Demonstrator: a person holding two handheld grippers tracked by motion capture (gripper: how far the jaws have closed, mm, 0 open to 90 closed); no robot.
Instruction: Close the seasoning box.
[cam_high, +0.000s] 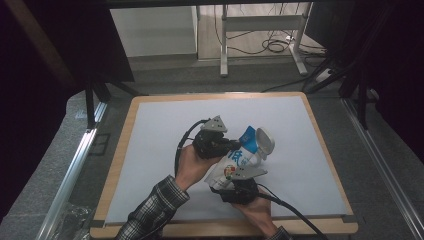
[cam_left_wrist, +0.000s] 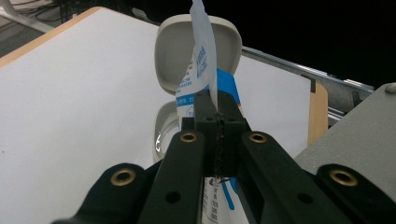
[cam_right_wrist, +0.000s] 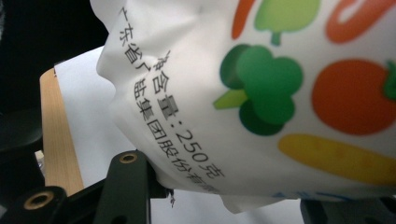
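We see two hand-held black grippers working on one soft white plastic pouch (cam_high: 234, 167) printed with blue bands, black characters and coloured vegetables. The pouch is lifted above the white table mat (cam_high: 150, 150), near the middle of the mat and a little toward the person's edge, tilted so its top end points away from the person.

The left gripper (cam_high: 235, 145) comes at the pouch from the left side. In the left gripper view its jaws are clenched tight together, pinching a thin flat edge of the pouch (cam_left_wrist: 203, 60) that stands up between the pads. Just beyond the jaws, against the pouch's top end, we see a pale beige, rounded lid (cam_left_wrist: 173, 51) tipped up, and below it the rim of a pale round container (cam_left_wrist: 163, 133); in the high view this piece sits at the pouch's far end (cam_high: 265, 141).

The right gripper (cam_high: 227, 187) meets the pouch's near end, closest to the person. Its jaws stand partly apart, one on each side of the bulging lower body of the pouch (cam_right_wrist: 261, 93), gripping it; the left jaw presses into the plastic, while the other is mostly hidden below the pouch.

A sleeve in plaid cloth (cam_high: 150, 212) reaches in from the mat's near edge, toward the left of the pouch.
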